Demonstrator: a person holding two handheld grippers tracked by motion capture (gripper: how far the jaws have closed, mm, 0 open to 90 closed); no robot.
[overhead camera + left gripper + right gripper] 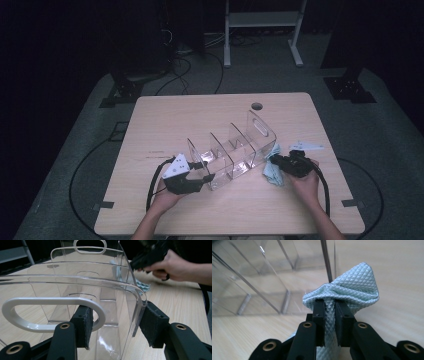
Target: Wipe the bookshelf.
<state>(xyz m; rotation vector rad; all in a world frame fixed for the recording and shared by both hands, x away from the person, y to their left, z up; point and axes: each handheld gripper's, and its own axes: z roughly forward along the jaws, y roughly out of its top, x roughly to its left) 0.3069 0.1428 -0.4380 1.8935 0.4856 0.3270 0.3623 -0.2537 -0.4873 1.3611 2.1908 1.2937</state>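
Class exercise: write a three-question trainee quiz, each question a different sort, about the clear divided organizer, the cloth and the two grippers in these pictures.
1. True or false: the left gripper clamps the end wall of the clear organizer.
2. What does the right gripper pinch? A sponge; B light blue cloth; C paper.
3. Fill in: the cloth touches the organizer's far ___ panel, the one with a handle cutout.

Key: 1 true; 2 B; 3 end.

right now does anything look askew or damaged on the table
Nothing looks damaged. The clear divided organizer sits diagonally across the table, steadied at one end wall by the left claw; the right claw holds a bunched pale blue cloth.
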